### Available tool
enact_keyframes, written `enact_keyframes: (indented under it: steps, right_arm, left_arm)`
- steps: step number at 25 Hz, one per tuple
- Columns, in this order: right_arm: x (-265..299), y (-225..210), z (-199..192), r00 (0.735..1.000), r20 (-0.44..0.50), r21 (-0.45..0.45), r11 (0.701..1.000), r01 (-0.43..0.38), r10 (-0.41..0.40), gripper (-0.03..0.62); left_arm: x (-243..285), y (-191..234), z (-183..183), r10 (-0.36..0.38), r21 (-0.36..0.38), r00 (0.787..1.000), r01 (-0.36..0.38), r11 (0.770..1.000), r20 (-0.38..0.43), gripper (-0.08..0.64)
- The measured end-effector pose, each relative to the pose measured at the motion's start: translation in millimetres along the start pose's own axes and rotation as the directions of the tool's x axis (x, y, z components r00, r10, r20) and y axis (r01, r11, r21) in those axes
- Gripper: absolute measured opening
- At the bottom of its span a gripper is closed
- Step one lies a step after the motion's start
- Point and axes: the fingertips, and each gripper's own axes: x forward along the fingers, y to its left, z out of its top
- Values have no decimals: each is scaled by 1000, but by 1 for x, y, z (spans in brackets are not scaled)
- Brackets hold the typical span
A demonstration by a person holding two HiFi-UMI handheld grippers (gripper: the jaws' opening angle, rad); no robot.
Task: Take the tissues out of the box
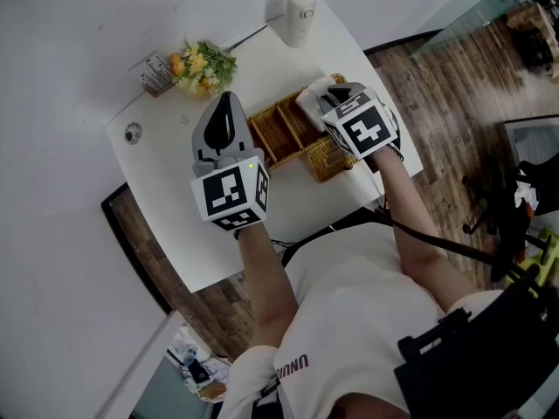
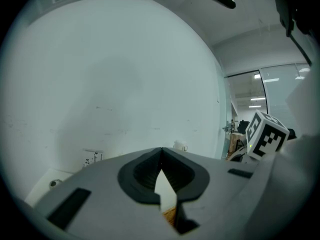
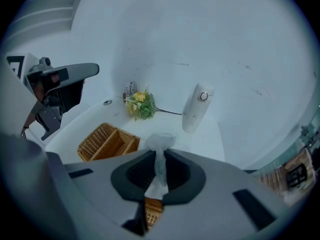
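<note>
A white tissue [image 3: 160, 143] is pinched in my right gripper [image 3: 159, 156], which is shut on it; its crumpled top sticks out past the jaws. In the head view the right gripper [image 1: 327, 96] holds that tissue [image 1: 313, 94] just above the right end of the wicker tissue box [image 1: 281, 131], whose woven side also shows under the jaws [image 3: 152, 211]. My left gripper [image 1: 228, 101] hovers left of the box over the table, jaws shut with nothing between them [image 2: 161, 151].
On the white table [image 1: 166, 190], yellow flowers [image 1: 203, 66] lie at the back left by a small card stand [image 1: 155, 72]. A white bottle [image 1: 300, 16] stands at the far edge. The wicker compartments [image 3: 107, 141] look empty. Wooden floor lies to the right.
</note>
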Motion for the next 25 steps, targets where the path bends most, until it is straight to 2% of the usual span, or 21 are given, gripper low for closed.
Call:
enact_keyframes:
  steps: [25]
  right_arm:
    - [-20, -6, 22, 997, 69, -2, 1000, 18, -18, 32]
  left_arm:
    - [-2, 3, 0, 16, -7, 1000, -16, 1000, 2, 14]
